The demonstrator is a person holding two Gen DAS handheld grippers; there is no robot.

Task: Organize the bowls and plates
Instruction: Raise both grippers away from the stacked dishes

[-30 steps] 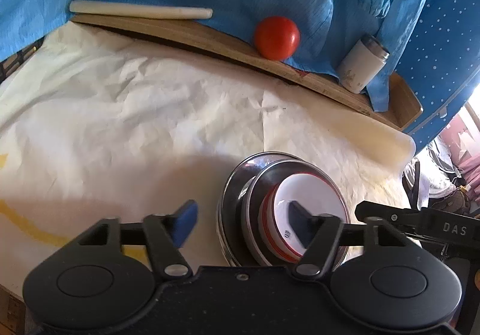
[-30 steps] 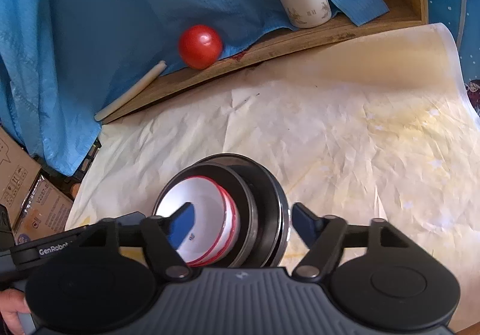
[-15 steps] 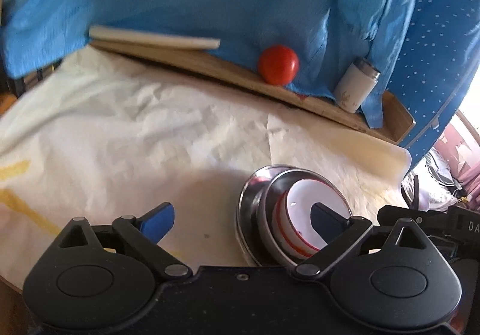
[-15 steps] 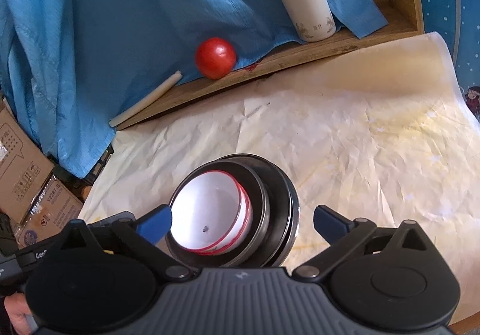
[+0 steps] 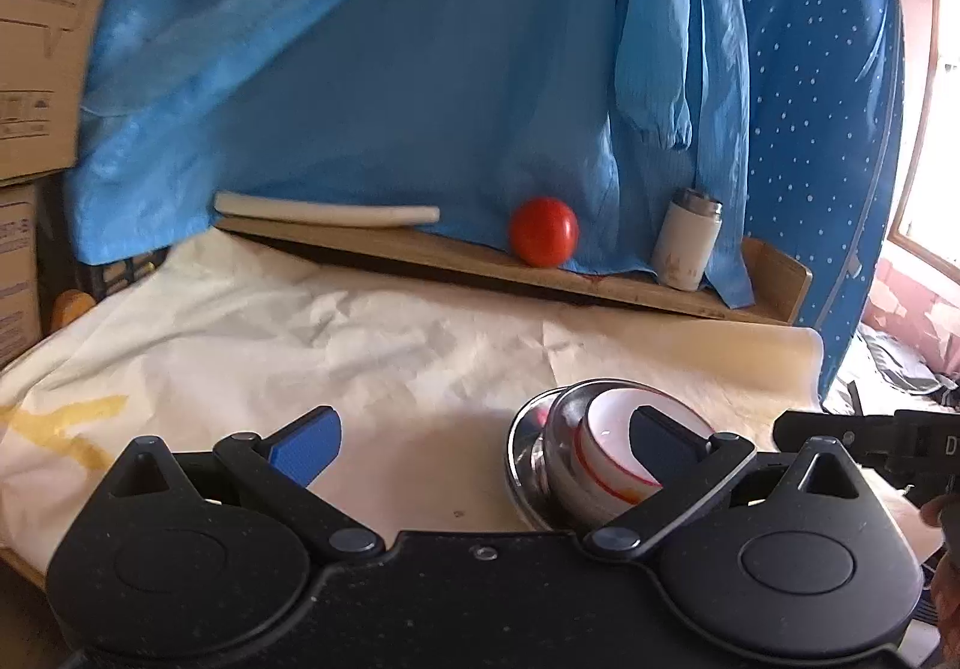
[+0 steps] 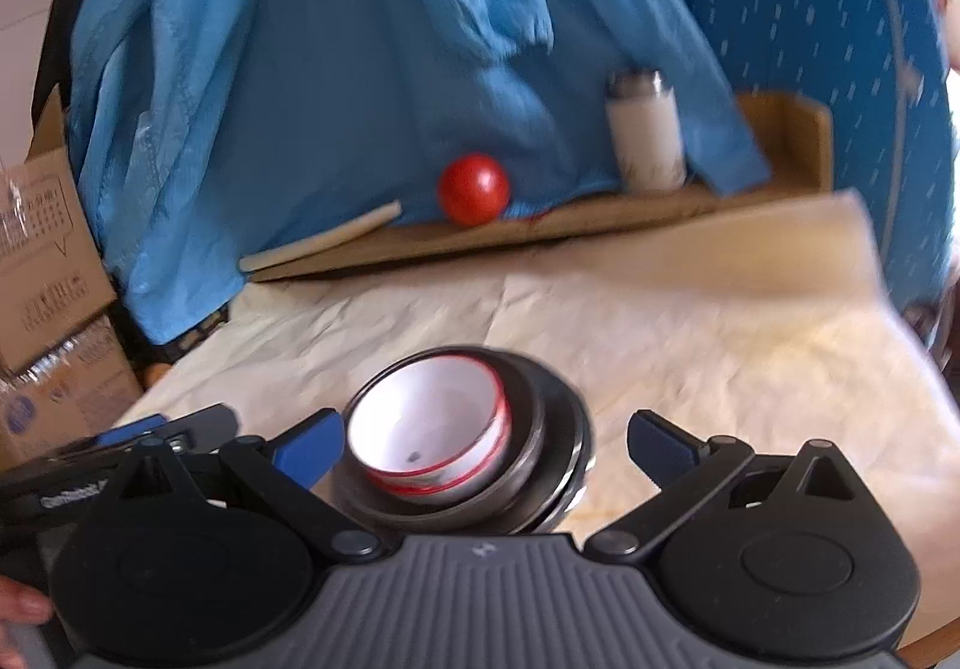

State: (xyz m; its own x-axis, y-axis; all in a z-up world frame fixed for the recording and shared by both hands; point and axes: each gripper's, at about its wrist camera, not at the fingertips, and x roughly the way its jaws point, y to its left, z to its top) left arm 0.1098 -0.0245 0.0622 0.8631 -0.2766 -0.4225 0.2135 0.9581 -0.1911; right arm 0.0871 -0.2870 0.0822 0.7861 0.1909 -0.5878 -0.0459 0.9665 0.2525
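The stack of dishes (image 6: 462,441) sits on the crumpled cream paper (image 5: 360,345) that covers the table, and everything else is placed from it. It is a white bowl (image 6: 429,429) with red bands, nested in a steel bowl (image 6: 528,459), which rests on a wider steel plate (image 5: 522,453) at the bottom; the right wrist view is smeared, so there may be more than one metal piece under the bowl.

The left gripper (image 5: 480,438) hovers to the left of the stack, its jaws spread as wide as they go after just opening, with only bare paper between them and nothing in their grasp. Its right finger stands in front of the white bowl in the left wrist view; whether it touches I cannot tell.

The right gripper (image 6: 486,444) faces the stack from the near side, jaws likewise just opened to full width. The stack lies between the blue pads, which stand clear of it on both sides (the left pad is the nearer one).

Beyond the stack, a wooden tray (image 5: 600,279) lies at the table's far edge, carrying a red tomato (image 5: 543,231), a white tumbler (image 5: 684,240) with a steel lid, and a pale stick (image 5: 324,210). Blue cloth (image 5: 420,69) hangs behind the tray.
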